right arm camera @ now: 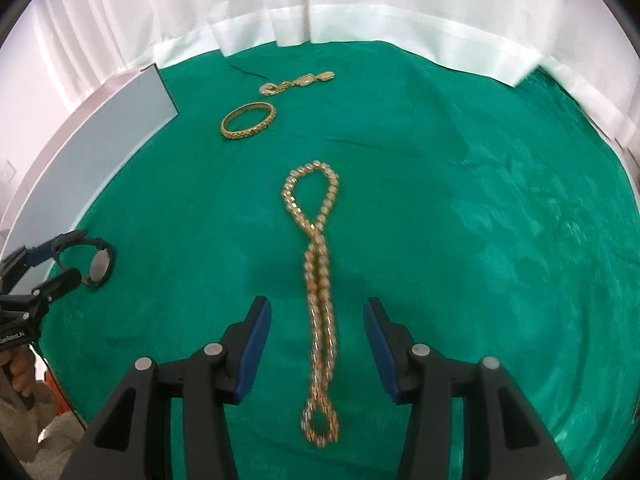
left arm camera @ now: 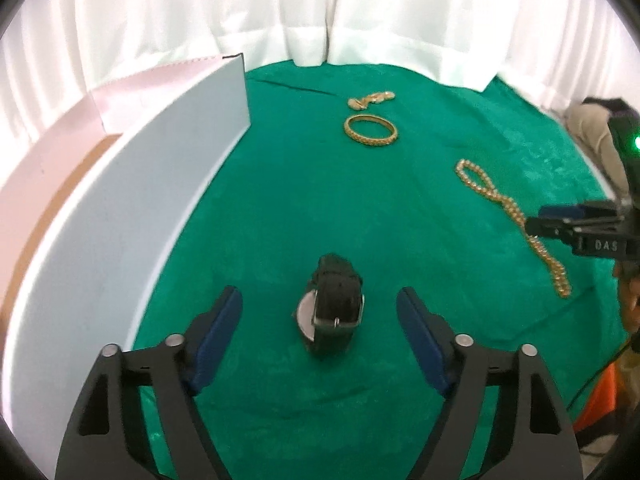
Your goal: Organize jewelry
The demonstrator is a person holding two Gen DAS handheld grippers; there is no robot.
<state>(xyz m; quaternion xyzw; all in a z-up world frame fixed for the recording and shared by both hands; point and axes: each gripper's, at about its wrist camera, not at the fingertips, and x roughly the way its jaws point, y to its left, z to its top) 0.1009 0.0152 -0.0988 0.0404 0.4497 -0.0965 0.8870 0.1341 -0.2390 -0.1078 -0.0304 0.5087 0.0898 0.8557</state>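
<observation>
A black watch (left arm camera: 334, 306) stands on its side on the green cloth, between the fingers of my open left gripper (left arm camera: 320, 308), which does not touch it. It also shows in the right wrist view (right arm camera: 96, 264). A long gold chain necklace (right arm camera: 318, 280) lies straight on the cloth, running between the fingers of my open right gripper (right arm camera: 318, 316); it shows in the left wrist view (left arm camera: 516, 220) too. A gold bangle (left arm camera: 371, 130) (right arm camera: 249, 120) and a gold pendant piece (left arm camera: 371, 99) (right arm camera: 298, 81) lie farther back.
A white open box (left arm camera: 120, 208) with a raised lid stands along the left of the green cloth (left arm camera: 400, 208); it shows in the right wrist view (right arm camera: 92, 136). White curtains (right arm camera: 360, 8) hang behind the table. The right gripper (left arm camera: 576, 228) shows at the left view's right edge.
</observation>
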